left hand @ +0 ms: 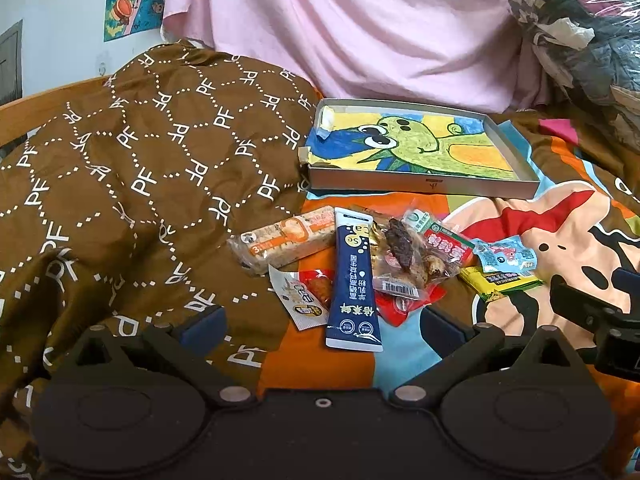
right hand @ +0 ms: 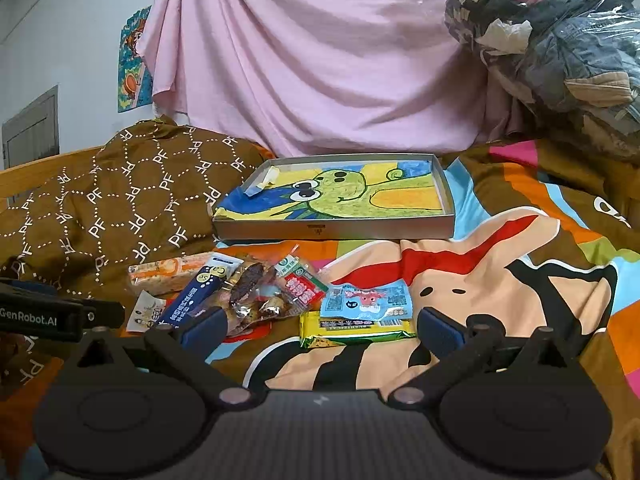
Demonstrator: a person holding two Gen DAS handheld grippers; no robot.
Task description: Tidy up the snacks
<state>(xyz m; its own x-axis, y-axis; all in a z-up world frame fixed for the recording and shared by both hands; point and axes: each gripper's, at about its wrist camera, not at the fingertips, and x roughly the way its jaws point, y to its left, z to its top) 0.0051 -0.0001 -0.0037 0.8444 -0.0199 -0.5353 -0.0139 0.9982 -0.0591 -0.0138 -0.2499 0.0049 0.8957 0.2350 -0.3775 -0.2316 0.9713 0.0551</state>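
Both grippers sit low over the bed, jaws spread wide and holding nothing. Left gripper (left hand: 324, 326) hovers at the near edge of the snack pile, its blue pads either side of the navy stick pack (left hand: 354, 280), which lies lengthwise pointing at the camera. Right gripper (right hand: 322, 330) frames the yellow-green wrapper (right hand: 356, 330), pads clear of it on both sides.

Now the pile itself: the snacks lie in a loose heap on the colourful cartoon bedspread (right hand: 500, 280), just in front of the tray. Orange-and-white biscuit pack (left hand: 286, 240) is at the left, half on the brown PF-print quilt (left hand: 140, 160). A small white-and-red sachet (left hand: 304, 292) lies just beside the stick pack. A clear bag of dark dried pieces (left hand: 404, 256) overlaps a red packet under it. Further right, a red-and-green packet (left hand: 444, 246), then the light blue sachet (right hand: 366, 300) resting on the yellow-green wrapper's far edge.

Behind the heap sits the shallow grey tray (right hand: 336, 234), lined with a crayon drawing of a green creature, nothing in it but a scrap of tape at its far left corner. Pink sheet (right hand: 320, 60) hangs at the back; a plastic-wrapped bundle (right hand: 560, 40) sits at the far right.
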